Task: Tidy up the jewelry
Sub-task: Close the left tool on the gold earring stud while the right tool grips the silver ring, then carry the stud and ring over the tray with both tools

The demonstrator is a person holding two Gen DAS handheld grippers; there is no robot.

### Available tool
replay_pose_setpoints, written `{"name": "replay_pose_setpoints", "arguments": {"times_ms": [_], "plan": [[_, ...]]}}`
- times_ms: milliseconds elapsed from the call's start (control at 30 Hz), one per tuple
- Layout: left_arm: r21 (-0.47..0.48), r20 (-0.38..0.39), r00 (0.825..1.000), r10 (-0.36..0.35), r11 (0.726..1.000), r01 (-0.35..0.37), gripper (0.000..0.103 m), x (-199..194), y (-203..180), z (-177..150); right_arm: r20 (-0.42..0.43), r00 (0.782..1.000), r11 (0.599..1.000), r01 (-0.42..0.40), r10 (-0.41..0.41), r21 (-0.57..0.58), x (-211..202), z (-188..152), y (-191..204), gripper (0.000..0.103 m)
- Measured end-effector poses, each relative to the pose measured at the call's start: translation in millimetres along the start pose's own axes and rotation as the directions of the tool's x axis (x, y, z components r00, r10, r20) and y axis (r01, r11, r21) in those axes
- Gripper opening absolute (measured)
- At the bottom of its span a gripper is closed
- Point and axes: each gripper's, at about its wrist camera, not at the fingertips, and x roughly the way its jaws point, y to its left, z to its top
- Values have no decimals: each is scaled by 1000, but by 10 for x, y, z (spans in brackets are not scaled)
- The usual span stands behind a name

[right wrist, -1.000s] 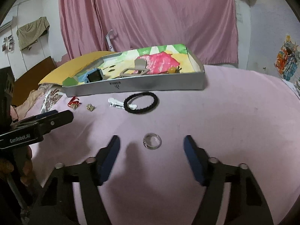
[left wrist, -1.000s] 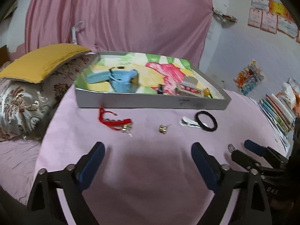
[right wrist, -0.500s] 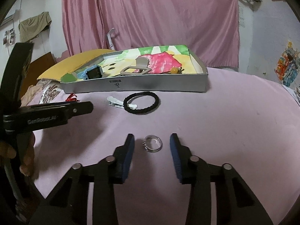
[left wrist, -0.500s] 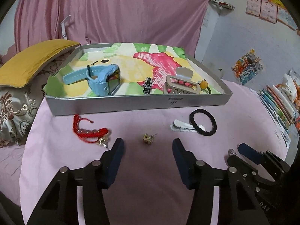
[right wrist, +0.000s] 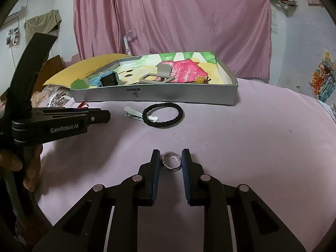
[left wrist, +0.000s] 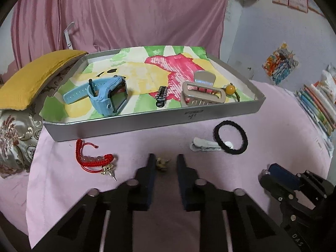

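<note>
Two grippers: left gripper (left wrist: 163,162) just closed, clamping one gold charm (left wrist: 161,163); right gripper (right wrist: 171,160) closing, pinching one ring (right wrist: 171,161). Loose near tray (left wrist: 147,124) front wall: one red bracelet (left wrist: 92,159), one black hair tie (left wrist: 231,137), one white clip (left wrist: 202,146).

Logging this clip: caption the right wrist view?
Right gripper closing around a clear ring on pink cloth, grey tray behind.

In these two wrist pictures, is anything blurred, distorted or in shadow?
Left wrist view: corners black, tray rim bowed by the fisheye; small gold charm soft, shaded between the fingers. Right wrist view: same dark corners; ring sharp, faint shadow under the tray's front wall.
</note>
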Motion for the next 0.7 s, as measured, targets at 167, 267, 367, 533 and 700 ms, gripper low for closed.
{"name": "replay_pose_setpoints", "arguments": {"times_ms": [167,267,367,533,700], "plan": [[14,2,1000,-5,1000,5,14,-45,-35,-39,-1,1000,1000,-16,16,1,-7,2,-9,18],[2,5,999,-35,999,35,12,-77,-32,-88,12,1000,1000,-20,20,1,-35,12,-11,18],[-19,17,998,-67,998,68,12,-120,-18,-151,30,999,1000,-23,23,1,-77,26,-16,18],[-26,44,994,-96,995,97,12,-191,-29,-210,57,998,1000,-31,30,4,-131,61,-17,18],[-17,140,982,-124,992,127,12,-357,-71,-185,102,994,999,-40,39,5,-193,160,-30,18]]}}
